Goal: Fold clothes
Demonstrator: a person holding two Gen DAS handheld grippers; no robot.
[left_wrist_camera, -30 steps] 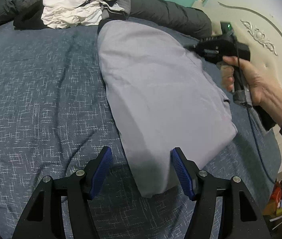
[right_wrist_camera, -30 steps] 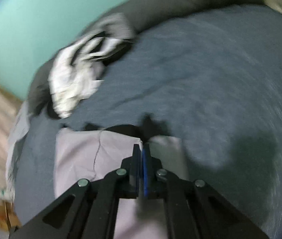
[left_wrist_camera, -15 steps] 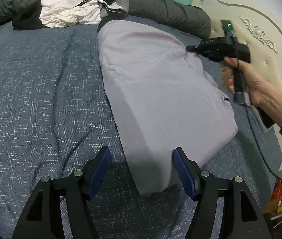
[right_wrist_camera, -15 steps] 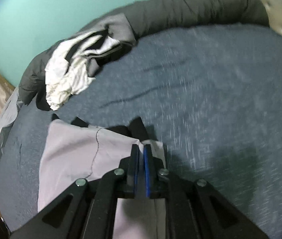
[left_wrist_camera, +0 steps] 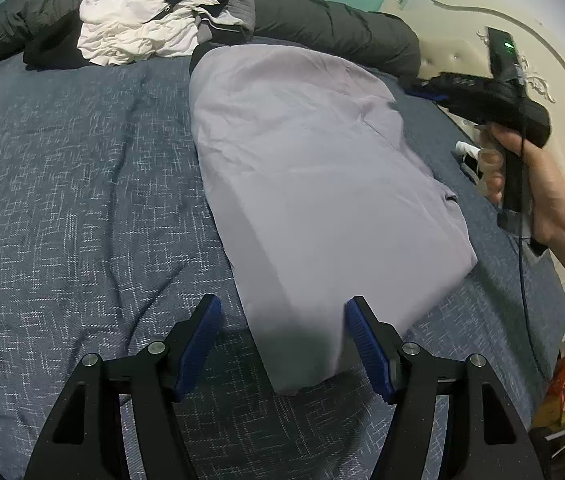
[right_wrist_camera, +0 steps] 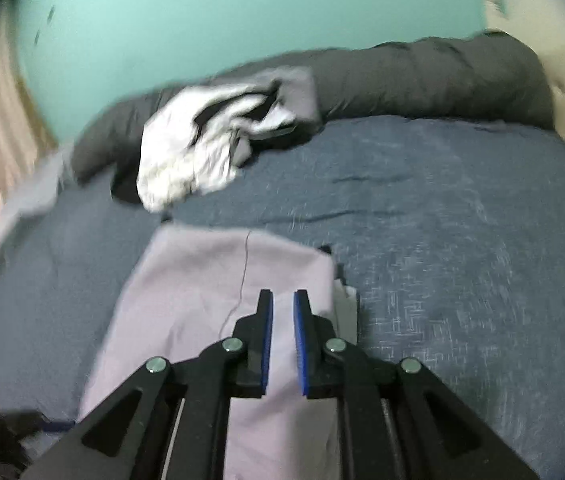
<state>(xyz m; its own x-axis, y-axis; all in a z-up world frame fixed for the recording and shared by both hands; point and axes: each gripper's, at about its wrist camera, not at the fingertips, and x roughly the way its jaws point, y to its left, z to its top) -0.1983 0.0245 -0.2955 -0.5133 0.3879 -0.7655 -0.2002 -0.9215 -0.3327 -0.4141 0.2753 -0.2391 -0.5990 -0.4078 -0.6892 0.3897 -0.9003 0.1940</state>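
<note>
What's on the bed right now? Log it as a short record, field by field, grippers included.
surface: blue patterned bedspread
main garment: folded lilac garment, lying flat on the bedspread
unfolded pile: crumpled white and grey clothes, far side, against the dark rolled duvet
left gripper: open, pads either side of the garment's near corner, not pressing
right gripper: jaws opening, narrow gap, nothing between them, above the garment
right hand: gripping the gripper handle

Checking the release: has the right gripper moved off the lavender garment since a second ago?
Yes. The right gripper has drawn back toward the headboard, off the lavender garment, jaws opening, empty.
</note>
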